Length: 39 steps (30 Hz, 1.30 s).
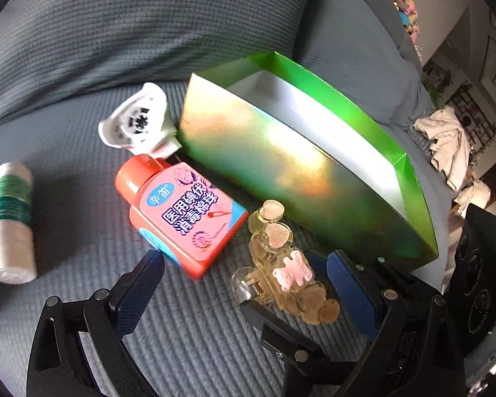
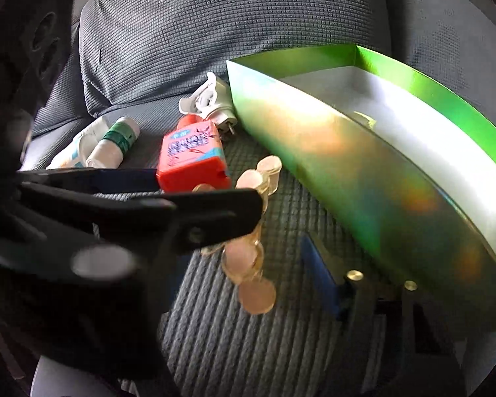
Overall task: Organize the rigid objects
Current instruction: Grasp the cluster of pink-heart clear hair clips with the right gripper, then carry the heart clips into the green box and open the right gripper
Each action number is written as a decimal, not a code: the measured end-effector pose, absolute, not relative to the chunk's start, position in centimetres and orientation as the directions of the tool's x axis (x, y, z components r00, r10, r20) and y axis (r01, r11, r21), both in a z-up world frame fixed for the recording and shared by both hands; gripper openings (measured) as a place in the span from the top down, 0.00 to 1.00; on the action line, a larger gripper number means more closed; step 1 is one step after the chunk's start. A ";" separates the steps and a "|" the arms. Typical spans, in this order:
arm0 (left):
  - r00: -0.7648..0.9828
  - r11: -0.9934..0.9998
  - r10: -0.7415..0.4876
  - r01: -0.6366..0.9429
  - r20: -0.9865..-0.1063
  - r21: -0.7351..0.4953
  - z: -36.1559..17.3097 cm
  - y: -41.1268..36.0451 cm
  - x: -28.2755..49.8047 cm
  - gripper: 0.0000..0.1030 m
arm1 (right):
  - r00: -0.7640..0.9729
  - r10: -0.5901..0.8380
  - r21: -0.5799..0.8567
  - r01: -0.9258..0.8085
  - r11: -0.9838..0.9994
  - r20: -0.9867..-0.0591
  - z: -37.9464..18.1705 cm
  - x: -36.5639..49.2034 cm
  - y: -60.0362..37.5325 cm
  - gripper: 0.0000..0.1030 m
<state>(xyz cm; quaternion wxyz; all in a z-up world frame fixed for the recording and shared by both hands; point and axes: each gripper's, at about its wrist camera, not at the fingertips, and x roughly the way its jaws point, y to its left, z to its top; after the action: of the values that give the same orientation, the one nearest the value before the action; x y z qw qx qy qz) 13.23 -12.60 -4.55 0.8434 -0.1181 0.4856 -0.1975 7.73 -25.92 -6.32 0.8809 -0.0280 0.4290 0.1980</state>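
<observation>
Vials: a cluster of small corked glass vials (image 1: pixel 281 264) lies on the sofa seat (image 1: pixel 182 347), just beside the near wall of the green box (image 1: pixel 281 165). We judge this is the next thing to go in.
Box: it stands open-topped toward the seat's back edge, against the back cushion (image 1: pixel 115 33). Its inside looks bare as far as we can see, so it reads as the place for collecting things.
Other items: a red bottle (image 1: pixel 182 218) lies on its side next to the vials. A white plug (image 1: pixel 135 122) sits at the box's far corner, and white bottles (image 1: pixel 11 221) lie farther out toward the seat's side edge.
Left gripper (image 1: pixel 244 281): it is spread wide and tilted down over the vials, with the cluster between its fingers. Neither pad presses on the vials, so nothing is held.
Right gripper (image 2: pixel 248 284): it is at a middling gap, with vials in between. The one pad we see clearly stands clear of the glass.
Why both here: we take it that both have come to the same cluster, one to steady it and one to lift it.
Hidden: in the right wrist view the left gripper's black body covers the right gripper's other finger and part of the red bottle.
Hard to make out: the lower vials are blurred, so we cannot count them. The white bottles are cut off at the frame's edge.
</observation>
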 end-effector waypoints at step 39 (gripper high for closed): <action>0.565 0.858 -0.496 0.435 -0.659 -0.273 4.7 -19.3 13.0 0.58 | 0.689 0.395 0.085 -0.438 0.895 -0.608 2.5 5.7 -29.7 0.64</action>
<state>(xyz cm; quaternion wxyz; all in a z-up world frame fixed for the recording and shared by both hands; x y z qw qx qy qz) 13.02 -19.33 4.73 0.8838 -0.0399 0.3847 -0.2633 5.67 -29.73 2.45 0.9183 -0.0335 0.3226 0.2268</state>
